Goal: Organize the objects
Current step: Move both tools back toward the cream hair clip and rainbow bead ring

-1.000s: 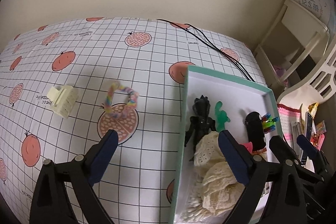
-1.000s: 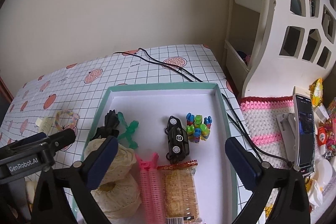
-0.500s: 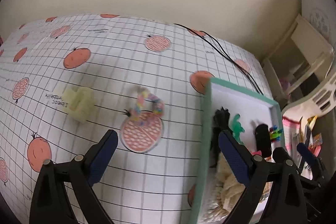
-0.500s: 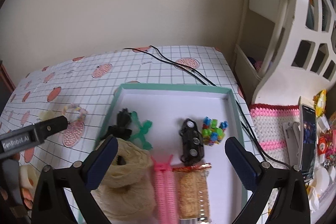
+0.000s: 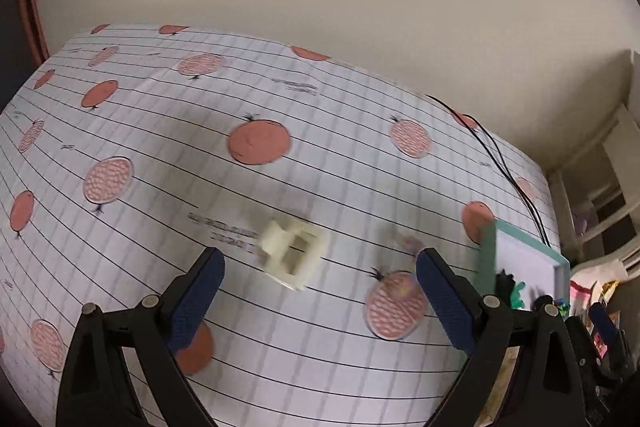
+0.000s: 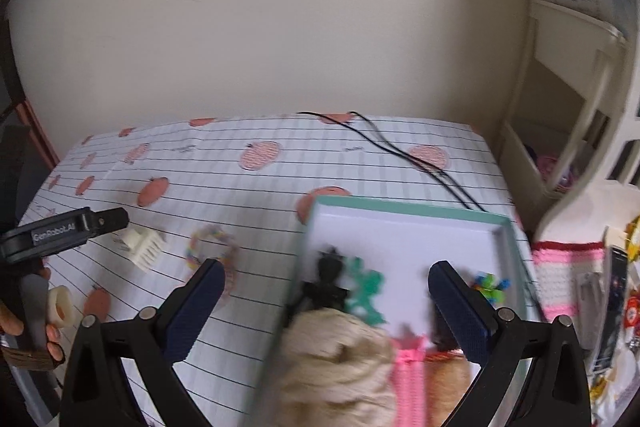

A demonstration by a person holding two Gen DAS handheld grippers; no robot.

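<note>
Both tools are spread wide, nothing grasped: the left tool [image 5: 318, 301] is aimed at the clip [image 5: 294, 257] lying on the bench [image 5: 160, 131], well apart from the tray [image 6: 404, 215]. With views blurred, the clip could be nudged aside or pinched off-centre.

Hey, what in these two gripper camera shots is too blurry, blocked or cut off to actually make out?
- Left wrist view: the colourful loop is a motion-blur smear, and the right finger of the left hand-held gripper covers part of it.
- Left wrist view: the tray is mostly hidden behind that finger.
- Right wrist view: the cream fabric bundle and pink item are blurred and cut by the bottom edge.
- Tablecloth print: illegible.
</note>
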